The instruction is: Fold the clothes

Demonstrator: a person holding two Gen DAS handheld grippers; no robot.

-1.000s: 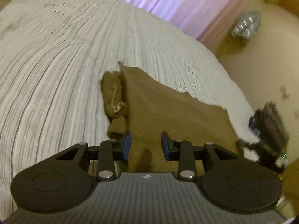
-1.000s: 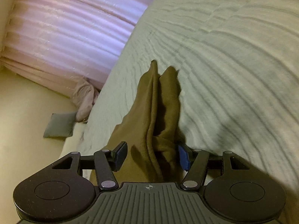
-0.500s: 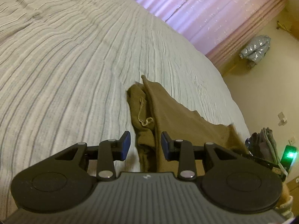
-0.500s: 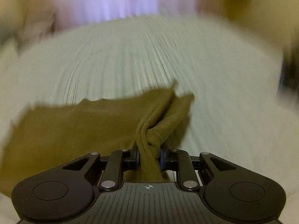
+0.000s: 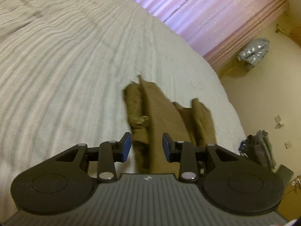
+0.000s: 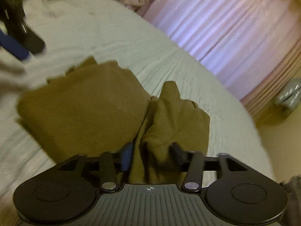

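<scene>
Right wrist view: the bed (image 6: 188, 60) is carrying the brown garment (image 6: 80, 113), lying partly doubled ahead of the jaws, bunched ridge running between them. Right gripper (image 6: 150, 155) is standing spread around that ridge, not pinching; left gripper (image 5: 146, 146) likewise spread, cloth passing between. Folding is looking partway: bunches unflattened.

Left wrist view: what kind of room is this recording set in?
Most likely a bedroom. A wide bed with a ribbed white cover fills the view, pink curtains hang behind it, and a brown garment lies on the cover between the open fingers of the left gripper.
</scene>
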